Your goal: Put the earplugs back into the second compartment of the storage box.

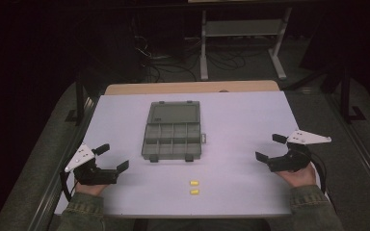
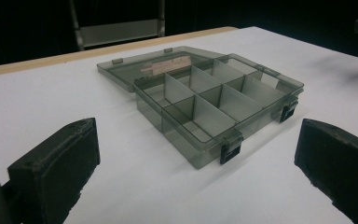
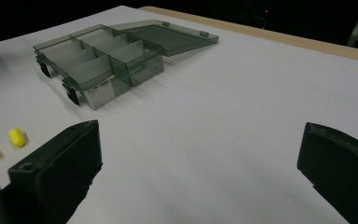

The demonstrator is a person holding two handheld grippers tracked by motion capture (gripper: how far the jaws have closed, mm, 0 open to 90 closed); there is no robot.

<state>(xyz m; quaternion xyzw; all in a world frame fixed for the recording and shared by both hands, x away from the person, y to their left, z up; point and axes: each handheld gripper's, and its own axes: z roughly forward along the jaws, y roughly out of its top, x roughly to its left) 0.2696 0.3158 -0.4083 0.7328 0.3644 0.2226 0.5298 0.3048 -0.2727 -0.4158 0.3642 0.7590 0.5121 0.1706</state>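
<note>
While both grippers rest wide open and empty, nothing is yet sorted.
Compartment box (image 1: 174, 138) sits mid-table, lid folded back, cells bare; two yellow earplugs (image 1: 194, 187) lie loose on the table (image 1: 250, 115) near its front edge, untouched. Left gripper (image 1: 112, 159) and right gripper (image 1: 270, 148) flank the box, well apart; path looks unobstructed.

Lab-style recording room, dark surroundings, white-topped wooden-edged work table (image 1: 250, 120), tangled black floor cables (image 1: 173, 62), pale metal equipment stand (image 1: 243, 29).
</note>
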